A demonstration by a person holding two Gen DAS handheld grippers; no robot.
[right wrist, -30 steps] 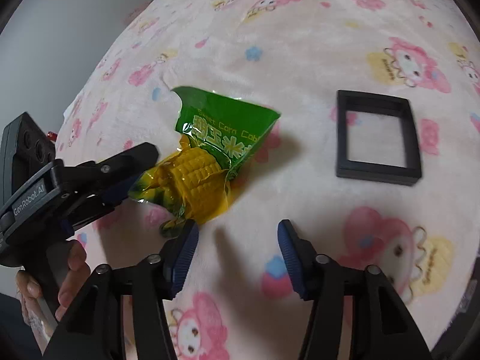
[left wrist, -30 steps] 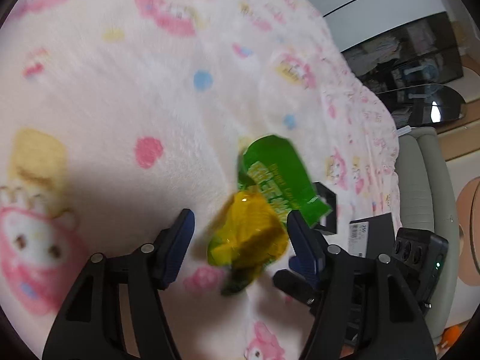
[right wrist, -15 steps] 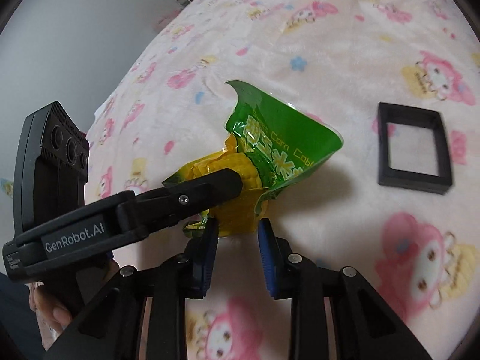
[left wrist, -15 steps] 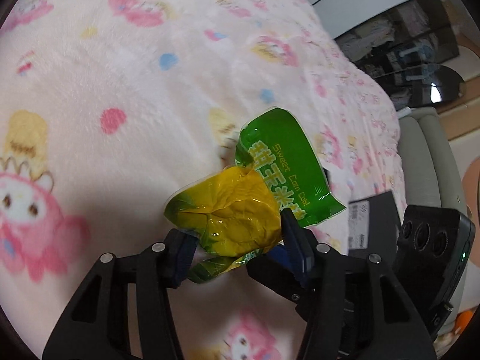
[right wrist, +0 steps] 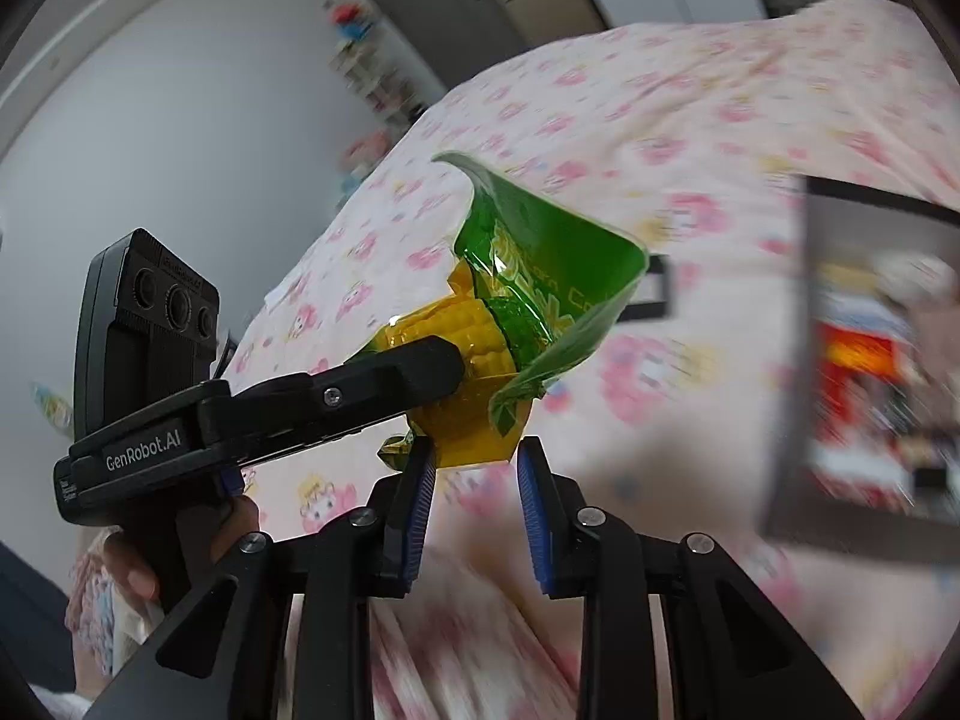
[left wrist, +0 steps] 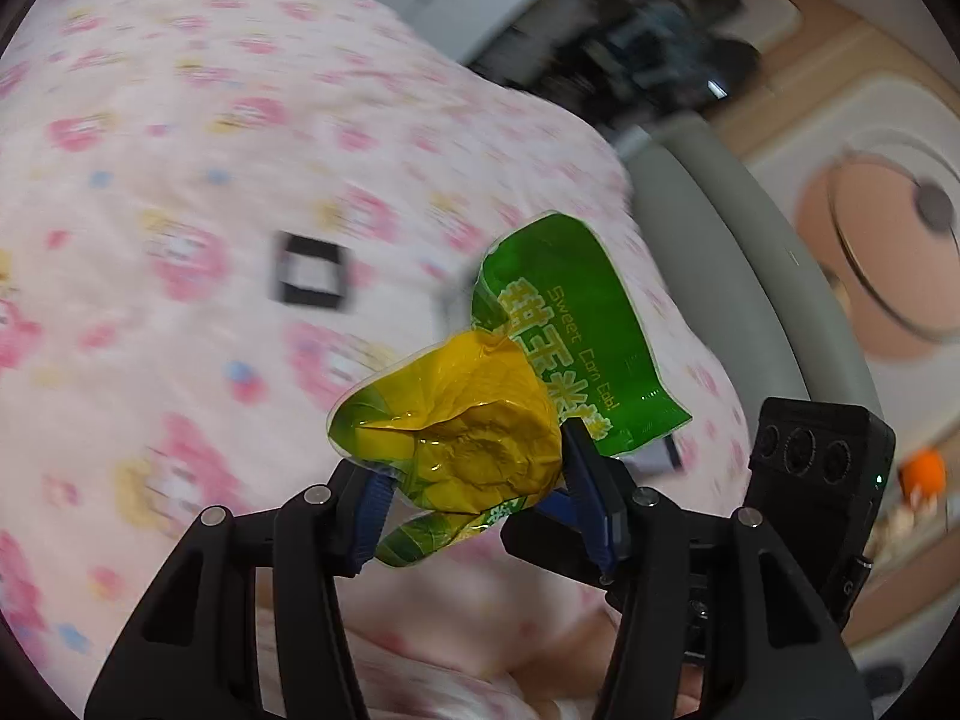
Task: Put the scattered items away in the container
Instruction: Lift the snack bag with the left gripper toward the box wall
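My left gripper (left wrist: pixel 474 498) is shut on a green and yellow sweet corn packet (left wrist: pixel 480 438) and holds it in the air above the pink blanket. From the right wrist view the packet (right wrist: pixel 480 336) hangs in the left gripper's fingers (right wrist: pixel 420 372). My right gripper (right wrist: pixel 474 498) sits just below the packet with a gap between its blue pads, holding nothing. A small black square frame (left wrist: pixel 312 279) lies on the blanket; part of it shows behind the packet (right wrist: pixel 654 294) in the right wrist view.
A pink cartoon-print blanket (left wrist: pixel 180 180) covers the bed. A dark box with colourful contents (right wrist: pixel 870 360) is blurred at the right. A grey padded bed edge (left wrist: pixel 720 276) runs along the right side. Shelves and a wall are behind.
The left gripper closed on the corn packet and lifted it off the blanket. The right gripper narrowed, then opened a little, and rose with it. Both views swung upward.
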